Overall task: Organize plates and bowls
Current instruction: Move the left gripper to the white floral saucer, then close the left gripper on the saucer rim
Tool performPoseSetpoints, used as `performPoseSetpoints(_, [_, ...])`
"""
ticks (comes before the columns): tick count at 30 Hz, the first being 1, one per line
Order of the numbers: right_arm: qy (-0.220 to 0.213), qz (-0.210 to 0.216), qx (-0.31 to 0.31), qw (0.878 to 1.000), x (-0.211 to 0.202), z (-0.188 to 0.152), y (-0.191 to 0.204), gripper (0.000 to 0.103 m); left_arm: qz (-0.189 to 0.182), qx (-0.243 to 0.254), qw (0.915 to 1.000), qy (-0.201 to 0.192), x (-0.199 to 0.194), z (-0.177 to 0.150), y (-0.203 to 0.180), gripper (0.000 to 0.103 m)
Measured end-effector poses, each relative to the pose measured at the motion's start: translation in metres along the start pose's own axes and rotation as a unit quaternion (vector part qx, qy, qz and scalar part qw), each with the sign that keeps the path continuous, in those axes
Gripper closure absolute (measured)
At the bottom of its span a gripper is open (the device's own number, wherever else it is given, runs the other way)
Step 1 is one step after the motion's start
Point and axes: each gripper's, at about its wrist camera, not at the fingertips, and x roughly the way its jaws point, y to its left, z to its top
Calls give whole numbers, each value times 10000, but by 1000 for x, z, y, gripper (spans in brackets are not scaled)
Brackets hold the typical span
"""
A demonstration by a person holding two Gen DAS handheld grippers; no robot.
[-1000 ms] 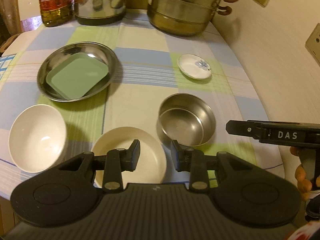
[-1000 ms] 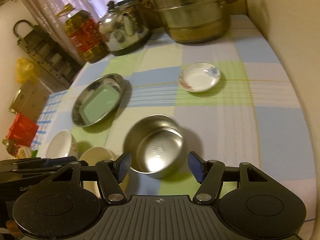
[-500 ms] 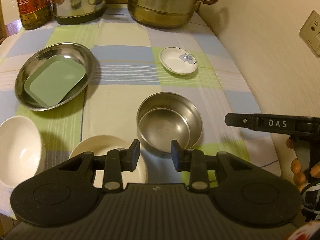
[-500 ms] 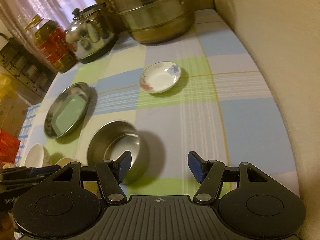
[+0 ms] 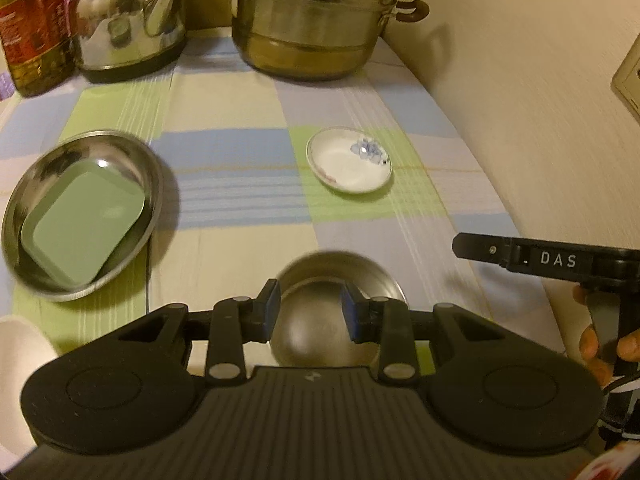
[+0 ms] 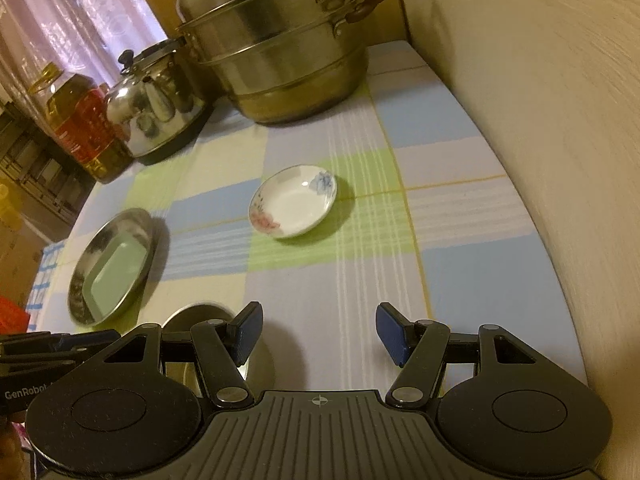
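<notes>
1. Writing: in the left wrist view the right gripper (image 5: pixel 480 249), which reaches in from the right edge, carries a label reading "DAS". In the right wrist view the tool at the lower left edge shows "GenRobot", cut off by the picture's edge.
2. Left gripper (image 5: pixel 310 312): its jaws stand apart with a gap between them and hold nothing. The steel bowl (image 5: pixel 340 280) sits directly ahead, and its near rim shows between the fingertips.
3. Right gripper (image 6: pixel 319 333): its jaws are spread wide over bare tablecloth (image 6: pixel 360 280) and grip nothing. The steel bowl (image 6: pixel 196 314) lies just behind its left finger.
4. Ahead and to the left of both grippers, a green square plate (image 5: pixel 82 222) rests inside a steel dish (image 5: pixel 152 184). The small flowered saucer (image 5: pixel 350 166) lies ahead, well apart.
5. Since half a second ago the left gripper has closed in on the steel bowl, and the cream plate has left its view. The right gripper has swung right, so the bowl is now mostly hidden.
</notes>
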Motion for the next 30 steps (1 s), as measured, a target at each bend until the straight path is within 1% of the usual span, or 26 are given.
performPoseSetpoints(6, [-54,34,-63,10000,15,12,-1,40,-74,86,9999,-113,20,23,6,74])
performPoseSetpoints(9, [-64,106,10,9999,25,20,-2,40,-68,197,9997,-155,33,34,7,73])
performPoseSetpoints(13, [69,112,208,9997,44,32,-7,41,-137,232,9996,-110,51,48,11,74])
performPoseSetpoints(17, [17,85,347,9994,55,41,-13,41,-168,305,9994,-51,68,60,13,74])
performPoseSetpoints(21, [18,-54,305,9995,69,50,-13,41,-189,366,9991,45,87,72,13,74])
performPoseSetpoints(23, [3,-58,274,9996,76,54,-13,43,-222,384,9990,97,97,77,13,74])
performPoseSetpoints(25, [3,-52,265,9996,85,58,-13,51,-244,419,9987,131,105,82,11,74])
performPoseSetpoints(30, [-32,-68,261,9996,103,67,-13,57,-274,430,9984,224,125,91,9,74])
